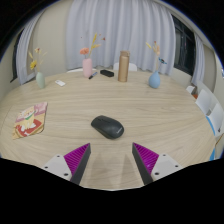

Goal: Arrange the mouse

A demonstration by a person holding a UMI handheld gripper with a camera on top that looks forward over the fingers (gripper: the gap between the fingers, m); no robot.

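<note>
A black computer mouse (pixel 107 127) lies on the light wooden table (pixel 150 108), just ahead of my fingers and slightly left of the middle between them. My gripper (pixel 112 158) is open and empty, its two fingers with magenta pads (pixel 75 157) spread wide above the table's near part. Nothing is between the fingers. The mouse is apart from both fingertips.
A colourful booklet (pixel 30 121) lies at the left. At the far side stand a blue vase (pixel 40 78), a pink vase (pixel 87 69), a tan cylinder (pixel 124 67), a small dark object (pixel 106 73) and a blue vase (pixel 156 79). White items (pixel 206 103) sit at the right edge.
</note>
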